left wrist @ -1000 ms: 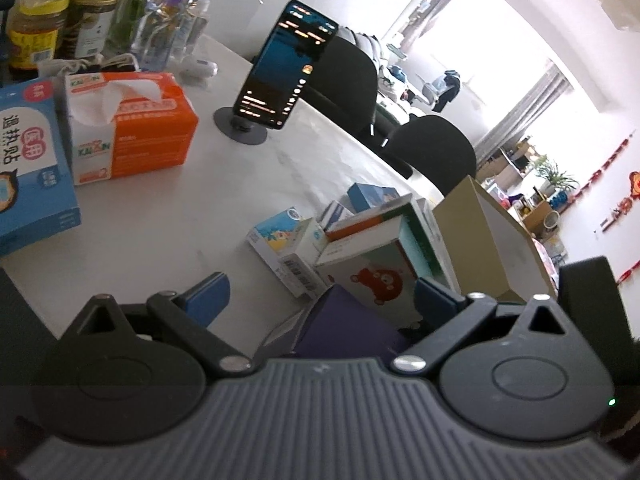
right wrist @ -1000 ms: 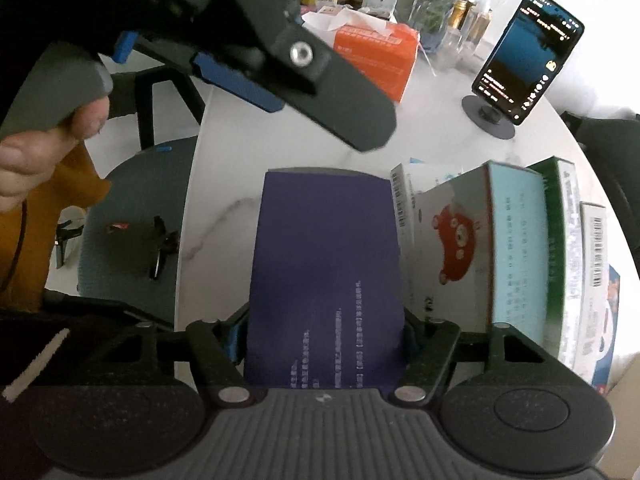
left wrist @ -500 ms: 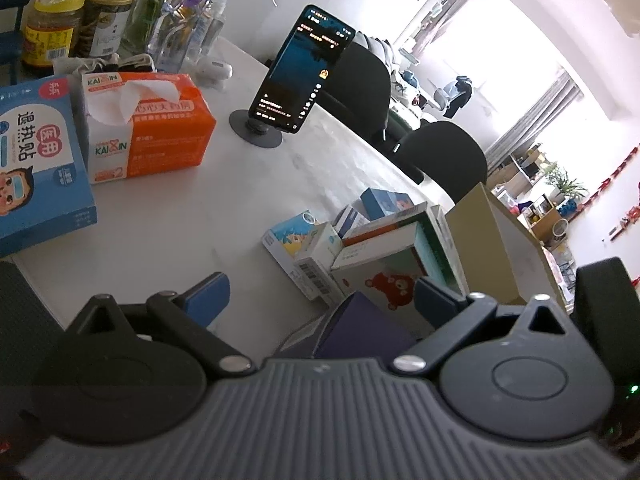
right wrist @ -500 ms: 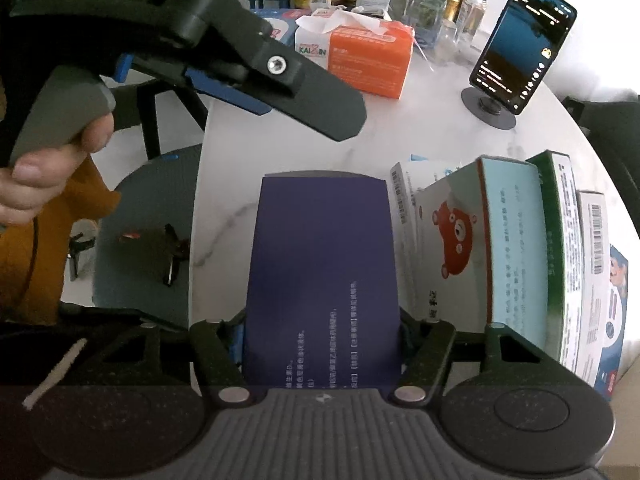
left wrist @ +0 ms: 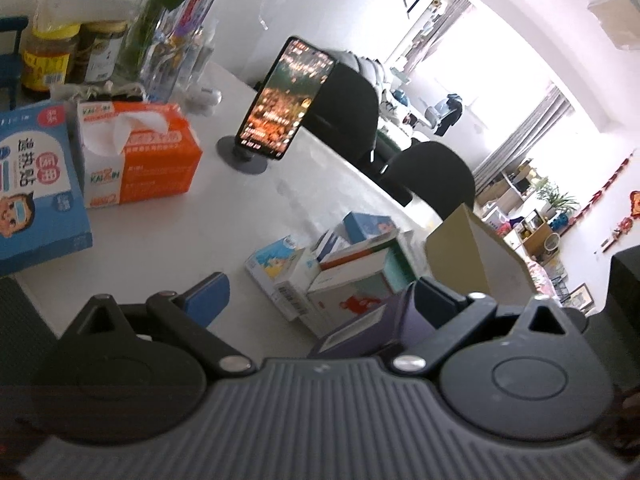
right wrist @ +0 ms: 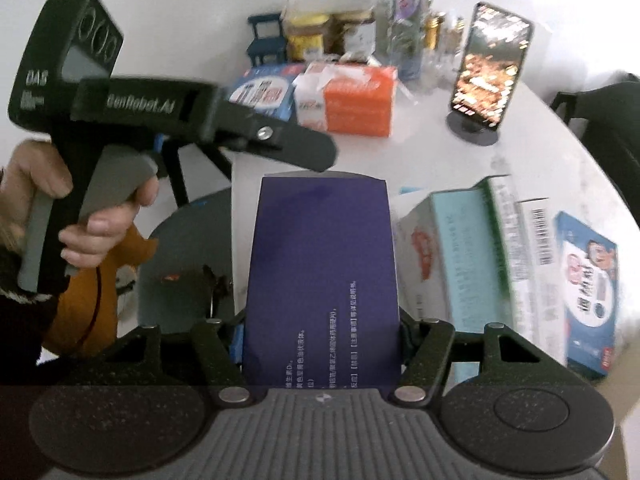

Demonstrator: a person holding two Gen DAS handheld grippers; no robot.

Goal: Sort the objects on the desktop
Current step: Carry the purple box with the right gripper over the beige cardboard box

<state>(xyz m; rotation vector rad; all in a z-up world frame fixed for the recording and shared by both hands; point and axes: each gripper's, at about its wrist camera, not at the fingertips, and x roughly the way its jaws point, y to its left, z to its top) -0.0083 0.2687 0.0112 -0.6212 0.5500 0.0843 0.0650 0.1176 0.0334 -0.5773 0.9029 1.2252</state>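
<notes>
Purple box clamped in the right gripper over the white table (right wrist: 420, 160)

Purple box (right wrist: 320, 272) sits pinched between the right gripper (right wrist: 320, 332) jaws, which just closed slightly; boxes pile (right wrist: 500, 264) at 3 o'clock; left gripper (left wrist: 320, 296), at 10 o'clock, spread open and empty.

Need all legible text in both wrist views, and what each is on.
"KAIXIN": orange tissue box, front corner.
"GenRobot.AI": left gripper body, first letter smeared.
"DAS": left gripper's camera housing.
Blue box: large Chinese characters, too blurred to quote.
Purple box between the right gripper fingers: white Chinese print, too small.
Barcoded boxes, jar labels, phone screen: unreadable.
</notes>
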